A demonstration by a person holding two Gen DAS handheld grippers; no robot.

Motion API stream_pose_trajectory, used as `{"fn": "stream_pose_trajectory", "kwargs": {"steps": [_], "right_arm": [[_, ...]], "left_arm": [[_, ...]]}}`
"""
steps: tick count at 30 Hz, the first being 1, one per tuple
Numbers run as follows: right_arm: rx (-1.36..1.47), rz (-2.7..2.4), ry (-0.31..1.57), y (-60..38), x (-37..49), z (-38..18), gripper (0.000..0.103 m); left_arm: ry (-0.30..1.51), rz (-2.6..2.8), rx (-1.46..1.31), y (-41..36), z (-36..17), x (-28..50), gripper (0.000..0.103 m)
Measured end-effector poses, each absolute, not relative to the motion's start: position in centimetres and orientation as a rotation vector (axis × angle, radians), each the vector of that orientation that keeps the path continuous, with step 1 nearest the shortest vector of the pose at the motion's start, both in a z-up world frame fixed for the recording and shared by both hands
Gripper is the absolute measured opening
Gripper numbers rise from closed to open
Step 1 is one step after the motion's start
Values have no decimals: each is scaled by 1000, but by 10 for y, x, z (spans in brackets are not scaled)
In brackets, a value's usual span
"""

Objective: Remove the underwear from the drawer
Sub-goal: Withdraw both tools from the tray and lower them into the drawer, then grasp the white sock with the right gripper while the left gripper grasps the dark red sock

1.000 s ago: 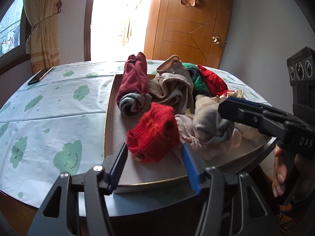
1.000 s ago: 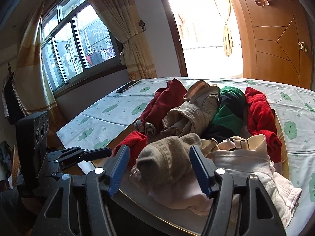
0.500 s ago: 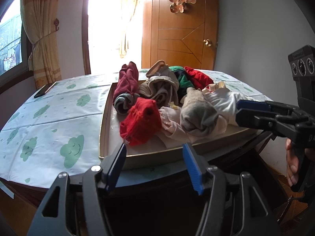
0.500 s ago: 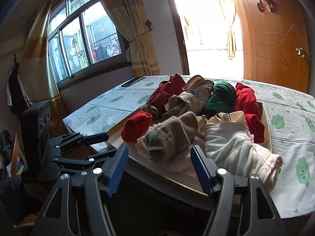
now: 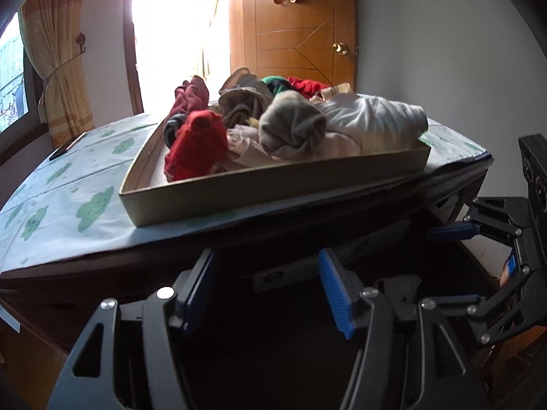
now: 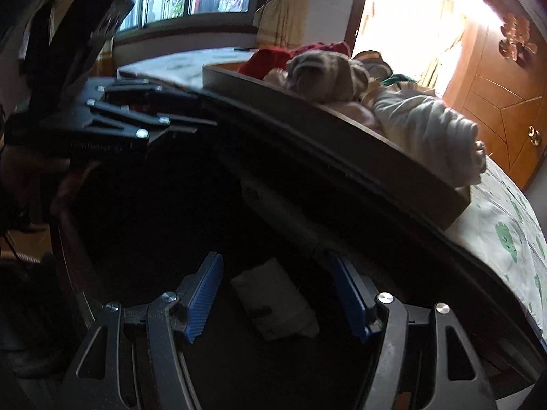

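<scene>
Below the table edge a dark drawer [image 6: 154, 222] stands open. On its floor lies a folded pale grey garment [image 6: 273, 300], just ahead of my right gripper [image 6: 273, 259], which is open with its pads clear of the cloth. In the left wrist view the same garment [image 5: 400, 283] shows dimly to the right. My left gripper [image 5: 266, 273] is open and empty, aimed into the dark drawer. Each gripper shows in the other's view: the right gripper [image 5: 451, 264] on the right, the left gripper [image 6: 191, 111] at upper left.
On the table, over a cloud-print cloth [image 5: 68, 188], a shallow tan tray [image 5: 273, 184] holds several rolled garments: red, grey, white, green. The table's dark front edge overhangs the drawer. A dark flat object [image 5: 66, 147] lies at the far left. A wooden door [image 5: 301, 34] stands behind.
Both grippers have dropped from over the tray to below the table edge, facing the open drawer. The right one has rolled, and the folded garment has come into its view.
</scene>
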State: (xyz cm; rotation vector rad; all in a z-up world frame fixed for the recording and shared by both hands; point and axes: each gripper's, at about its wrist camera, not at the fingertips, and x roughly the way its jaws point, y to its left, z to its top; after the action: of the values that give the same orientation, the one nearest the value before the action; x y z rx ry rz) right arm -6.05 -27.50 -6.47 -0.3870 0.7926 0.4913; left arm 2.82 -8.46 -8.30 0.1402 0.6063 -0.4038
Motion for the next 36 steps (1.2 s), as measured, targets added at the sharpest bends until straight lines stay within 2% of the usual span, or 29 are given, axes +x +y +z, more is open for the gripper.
{"fn": "stream_pose_trajectory", "kwargs": {"steps": [8,13,14,16,19,24,31,36], "right_arm": [[-430,507,943,-259,-36,-94,68],[-465,472,1110,-253,-11,-124,66],[-464,466,1141,-253,-7,-129,63],[-444,458,1198,-256,-1,-138,33],[-402,471,1222,-264,-1,-139,22],[-269,440,1187,-296,-1,-124,21],[-171,413,1159,-334,-11,-119,21],[-119,441,1119,-341,-15,-118,21]], "left_arm": [[686,-428,151,-94,-92,32,64],[813,-477,144,-99,-107,43,68],[844,-489,172,-104,-111,45,68],[899,-513,256,-118,-121,47,68],[926,-523,333,-138,-128,46,68],[978,-573,326,-169,-131,52,67],[1030,-588,411,-208,-150,63,54],[1056,-596,455,-225,-164,67,54]]}}
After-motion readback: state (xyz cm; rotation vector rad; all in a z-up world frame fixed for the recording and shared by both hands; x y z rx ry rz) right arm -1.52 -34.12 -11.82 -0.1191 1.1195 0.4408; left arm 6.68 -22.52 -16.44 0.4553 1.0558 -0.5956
